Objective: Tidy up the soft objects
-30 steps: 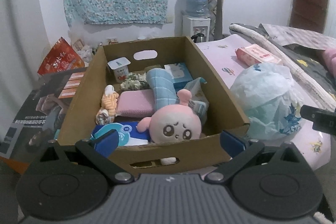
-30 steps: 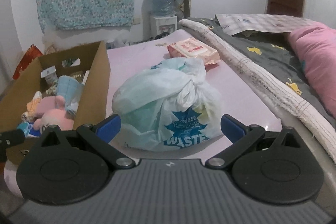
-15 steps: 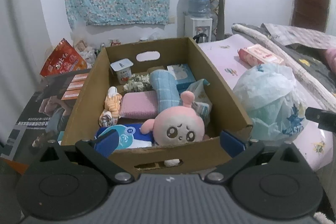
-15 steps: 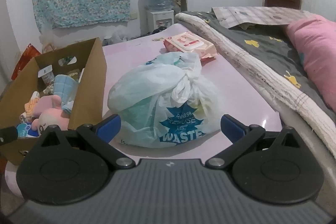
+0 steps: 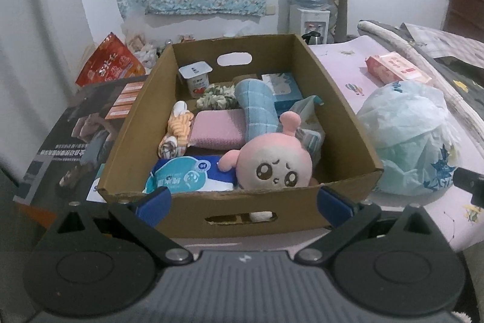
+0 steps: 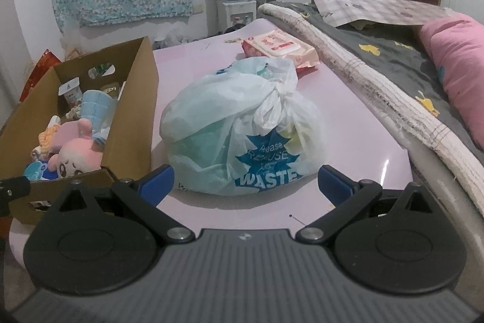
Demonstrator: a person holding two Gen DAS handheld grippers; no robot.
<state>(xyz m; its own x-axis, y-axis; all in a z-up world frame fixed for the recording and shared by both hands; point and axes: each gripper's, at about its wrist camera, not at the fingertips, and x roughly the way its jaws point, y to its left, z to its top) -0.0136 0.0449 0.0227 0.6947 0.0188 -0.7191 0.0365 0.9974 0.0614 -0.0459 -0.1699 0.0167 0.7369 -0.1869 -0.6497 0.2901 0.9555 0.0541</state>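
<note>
A cardboard box (image 5: 341,99) sits on the pink table. It holds a pink plush toy (image 5: 273,167), a rolled blue cloth (image 5: 257,108), a pink folded cloth (image 5: 216,130), a striped sock roll (image 5: 175,135), a scrunchie (image 5: 216,99), a blue tissue pack (image 5: 187,176) and a yoghurt cup (image 5: 195,77). My left gripper (image 5: 243,202) is open and empty in front of the box's near wall. My right gripper (image 6: 245,182) is open and empty just before a tied plastic bag (image 6: 242,126). The box also shows in the right wrist view (image 6: 133,108).
A pink wet-wipes pack (image 6: 278,49) lies behind the bag. A bed with grey blanket (image 6: 393,62) and pink pillow (image 6: 456,62) borders the table on the right. A red snack bag (image 5: 109,62) and a dark printed board (image 5: 75,135) lie left of the box.
Both grippers have pulled back and risen a little, so the box and the bag look slightly farther off. Both stay open and nothing has been taken hold of.
</note>
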